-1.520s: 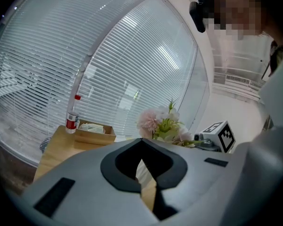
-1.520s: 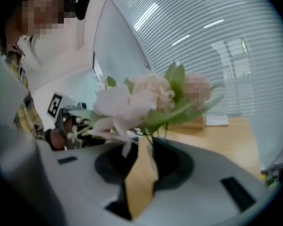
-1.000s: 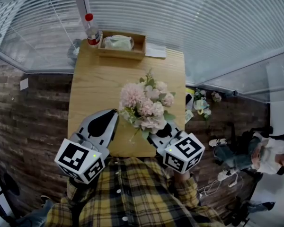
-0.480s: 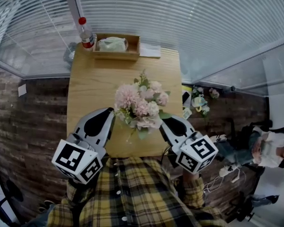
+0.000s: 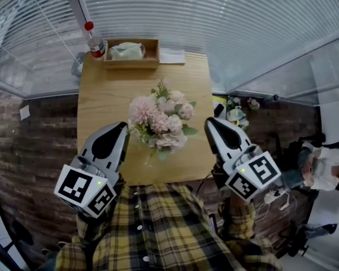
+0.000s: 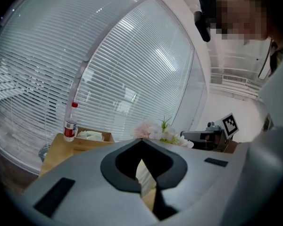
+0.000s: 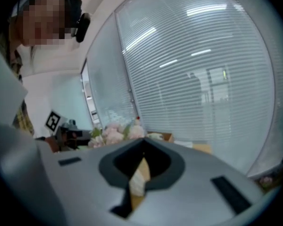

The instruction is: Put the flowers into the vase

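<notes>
- I am judging that the bunch is top-heavy. It could be tipping over if a claw is brushing the blooms while passing.
- The flowers [image 5: 160, 122] are showing pink and cream heads with green leaves, in one round bunch. They are standing upright on the surface [image 5: 104, 103], on the person's side of the wooden tray [image 5: 131, 64] and well apart from it.
- The vase is hiding under the blooms, so I cannot make it out.
- The left claw [image 5: 123, 126] and the right claw [image 5: 210, 121], farther from the tray than the bunch, are both pressed together, pinching nothing.
</notes>
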A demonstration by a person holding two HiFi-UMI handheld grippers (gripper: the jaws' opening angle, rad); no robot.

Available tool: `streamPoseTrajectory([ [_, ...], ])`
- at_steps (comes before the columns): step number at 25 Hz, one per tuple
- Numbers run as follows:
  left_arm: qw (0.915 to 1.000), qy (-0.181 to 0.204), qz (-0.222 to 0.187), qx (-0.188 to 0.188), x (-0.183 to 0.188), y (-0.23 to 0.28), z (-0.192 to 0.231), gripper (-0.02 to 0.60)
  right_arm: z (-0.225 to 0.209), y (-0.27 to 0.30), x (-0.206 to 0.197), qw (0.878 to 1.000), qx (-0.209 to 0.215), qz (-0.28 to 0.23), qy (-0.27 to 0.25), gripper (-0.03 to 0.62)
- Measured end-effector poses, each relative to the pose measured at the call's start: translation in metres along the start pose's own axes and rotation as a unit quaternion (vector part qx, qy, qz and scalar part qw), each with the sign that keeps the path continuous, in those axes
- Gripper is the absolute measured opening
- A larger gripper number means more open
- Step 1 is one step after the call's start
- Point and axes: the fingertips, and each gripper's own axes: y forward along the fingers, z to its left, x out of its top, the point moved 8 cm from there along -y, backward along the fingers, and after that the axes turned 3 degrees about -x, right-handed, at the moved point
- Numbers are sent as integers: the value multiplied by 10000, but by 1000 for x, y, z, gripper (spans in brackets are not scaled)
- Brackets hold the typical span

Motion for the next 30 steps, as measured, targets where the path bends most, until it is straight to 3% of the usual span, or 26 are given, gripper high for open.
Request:
streamPoseTrajectory([
  [9, 9999, 66, -133, 62, 9, -4, -4, 9, 4, 1, 33, 9984, 211, -195, -487, 14],
  [30, 9998, 39, -132, 124, 7, -7, -10, 9, -3, 2, 25, 9987, 335, -68, -366, 14],
])
